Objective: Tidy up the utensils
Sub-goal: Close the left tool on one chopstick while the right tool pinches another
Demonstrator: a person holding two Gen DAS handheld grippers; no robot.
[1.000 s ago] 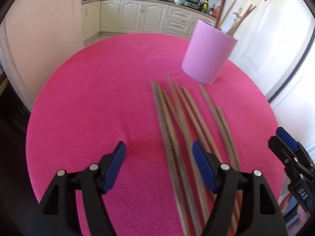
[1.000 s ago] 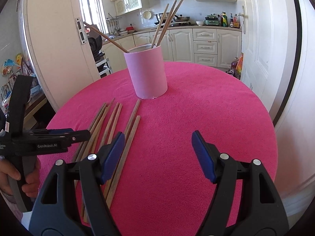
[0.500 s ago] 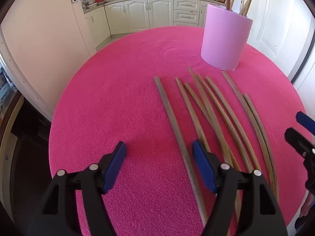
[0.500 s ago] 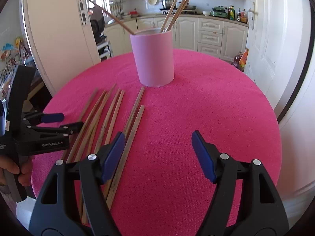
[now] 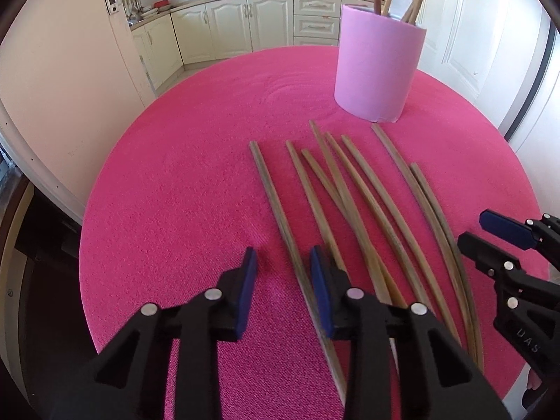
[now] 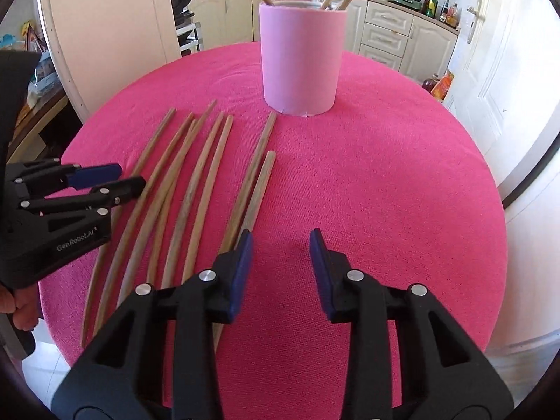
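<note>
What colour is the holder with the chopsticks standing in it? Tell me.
Plain light pink: the holder shows best in the right wrist view, on the magenta tablecloth.

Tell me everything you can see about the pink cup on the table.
The pink cup is a tall, straight-walled cylinder with a matte, plain surface; its material cannot be told. It stands upright on the pink tablecloth, beyond the far ends of the loose chopsticks and apart from them. Several wooden chopsticks lean inside it and stick out over the rim. Neither gripper touches it.
</note>
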